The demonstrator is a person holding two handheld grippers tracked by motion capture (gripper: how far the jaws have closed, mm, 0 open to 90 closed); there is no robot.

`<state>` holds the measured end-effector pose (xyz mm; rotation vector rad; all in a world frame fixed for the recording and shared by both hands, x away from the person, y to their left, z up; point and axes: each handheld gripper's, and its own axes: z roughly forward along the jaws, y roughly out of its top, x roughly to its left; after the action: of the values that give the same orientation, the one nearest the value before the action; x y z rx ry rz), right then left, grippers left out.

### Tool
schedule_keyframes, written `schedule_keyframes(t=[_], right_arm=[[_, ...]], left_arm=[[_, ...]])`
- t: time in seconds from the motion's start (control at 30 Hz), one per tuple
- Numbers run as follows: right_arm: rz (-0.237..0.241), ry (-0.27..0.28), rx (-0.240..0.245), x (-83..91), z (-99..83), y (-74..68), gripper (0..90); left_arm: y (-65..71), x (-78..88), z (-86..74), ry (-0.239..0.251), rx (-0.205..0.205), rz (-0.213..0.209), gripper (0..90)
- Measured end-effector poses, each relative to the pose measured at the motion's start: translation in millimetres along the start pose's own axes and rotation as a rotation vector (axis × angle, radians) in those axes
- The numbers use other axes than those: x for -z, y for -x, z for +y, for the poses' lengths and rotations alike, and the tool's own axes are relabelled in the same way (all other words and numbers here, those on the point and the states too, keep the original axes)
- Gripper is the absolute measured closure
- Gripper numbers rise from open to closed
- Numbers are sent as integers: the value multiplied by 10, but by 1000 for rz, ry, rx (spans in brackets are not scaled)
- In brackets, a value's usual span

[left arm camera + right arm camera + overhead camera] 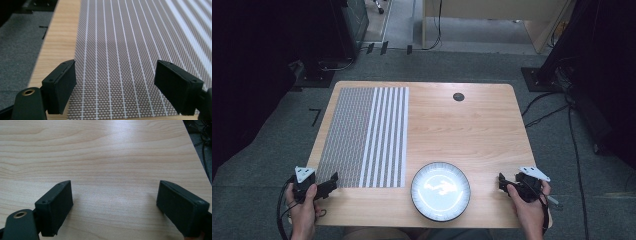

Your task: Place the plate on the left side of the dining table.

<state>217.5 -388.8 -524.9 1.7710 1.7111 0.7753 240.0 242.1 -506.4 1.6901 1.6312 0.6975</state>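
A grey woven placemat with white stripes [364, 137] covers the left half of the wooden table [462, 125]. A round white plate with a dark rim [441, 191] sits near the front edge at the middle. My left gripper [333, 181] rests at the front left corner, its tips at the mat's near left corner. Its jaws stand wide apart over the mat [115, 70] with nothing between them. At the front right, to the right of the plate, my right gripper [501, 181] is open over bare wood [115, 170] and holds nothing.
A small dark round cap [458, 97] is set into the tabletop at the back right. Grey carpet [272, 160] surrounds the table, with cables [574, 145] on the right and dark equipment at both back corners.
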Motion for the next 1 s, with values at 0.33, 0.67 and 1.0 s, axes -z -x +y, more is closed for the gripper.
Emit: schedule_keyframes(t=[0.33,0.67,1.0], right_arm=[[3,24,-11,60,19,-51,144],[48,103,-42,278,117,-172,148],[83,111,-48,366,169,-303,153]], left_arm=[[93,85,112,32,27,-50,162],[305,142,159,51,3,-94,156],[525,179,178,63,-17,-151,155]])
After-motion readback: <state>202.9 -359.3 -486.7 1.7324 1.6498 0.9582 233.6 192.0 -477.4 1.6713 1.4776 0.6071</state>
